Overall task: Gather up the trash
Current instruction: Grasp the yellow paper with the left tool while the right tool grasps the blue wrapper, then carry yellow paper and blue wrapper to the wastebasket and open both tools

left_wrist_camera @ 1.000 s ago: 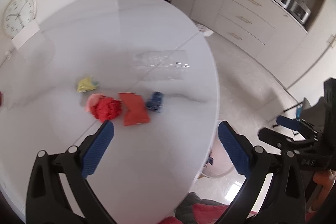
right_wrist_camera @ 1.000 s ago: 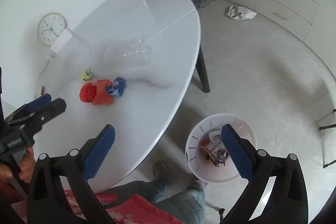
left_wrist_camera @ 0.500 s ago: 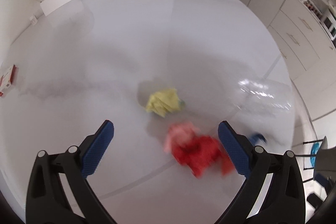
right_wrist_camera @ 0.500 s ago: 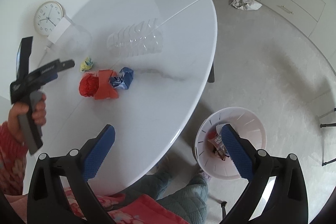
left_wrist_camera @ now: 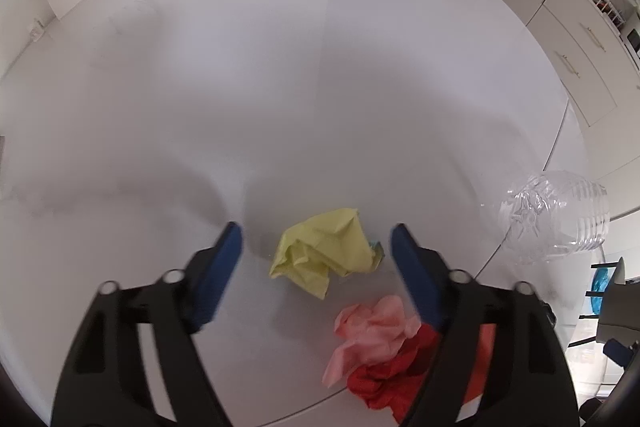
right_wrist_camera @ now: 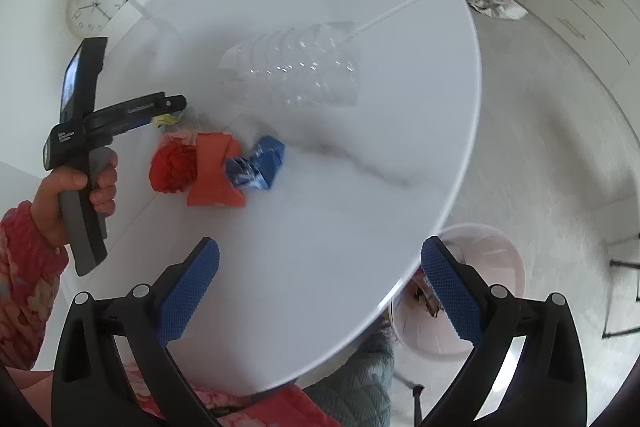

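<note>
your left gripper (left_wrist_camera: 316,247) has just been closing its jaws around the yellow paper wad (left_wrist_camera: 324,255), pads not yet touching it. lower until the tips meet the white table (left_wrist_camera: 320,87), then squeeze, keeping clear of the pink wad (left_wrist_camera: 372,327). your right gripper (right_wrist_camera: 320,283) hangs open and empty above the table's near edge.

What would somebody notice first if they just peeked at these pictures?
Probably the bright crumpled trash on the white table: a yellow paper ball sits between the blue pads of the left gripper, whose jaws have just been closing in but do not touch it yet. Beside it lie a pink wad, a red wad and a blue wrapper. A clear plastic bottle lies on its side farther back.
</note>
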